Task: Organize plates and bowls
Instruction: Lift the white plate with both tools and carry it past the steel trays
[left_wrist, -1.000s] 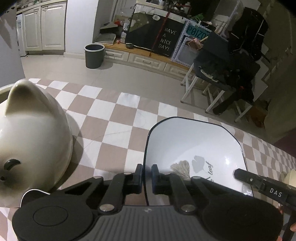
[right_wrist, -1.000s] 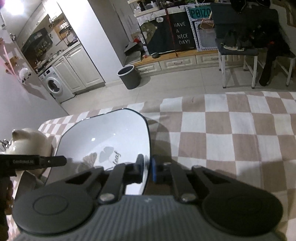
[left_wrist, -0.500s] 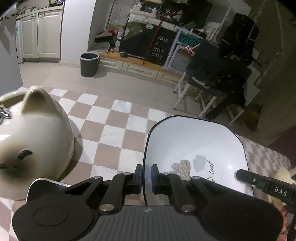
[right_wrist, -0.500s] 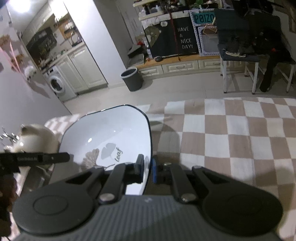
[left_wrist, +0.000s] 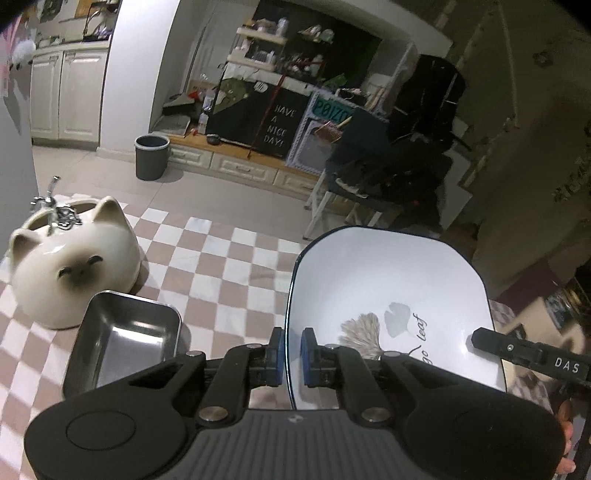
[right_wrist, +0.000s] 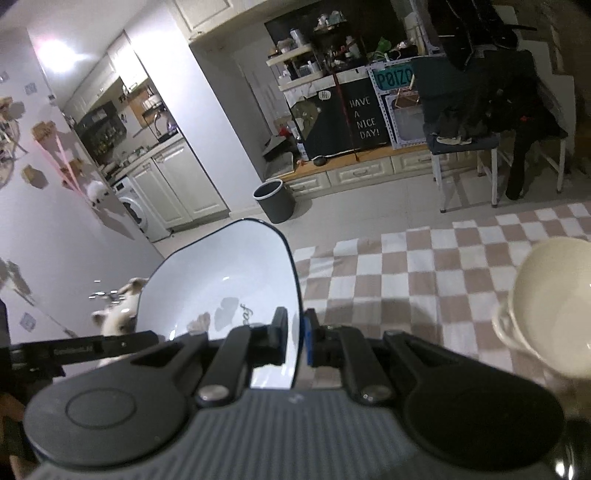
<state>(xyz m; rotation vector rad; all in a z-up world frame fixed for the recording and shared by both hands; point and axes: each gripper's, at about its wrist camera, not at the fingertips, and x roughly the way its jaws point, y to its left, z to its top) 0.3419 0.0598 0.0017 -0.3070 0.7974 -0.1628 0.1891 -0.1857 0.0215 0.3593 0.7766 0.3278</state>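
The white, dark-rimmed square plate with a leaf print is pinched at opposite edges by the narrowly closed left gripper and right gripper, so that it is carried level above the pink-and-white checked tablecloth.

Bare pink-and-white checkered tablecloth lies open ahead between the cream ceramic cat-shaped pot and steel rectangular tray on the left and the cream round cup on the right. The white dark-rimmed square plate fills the middle.
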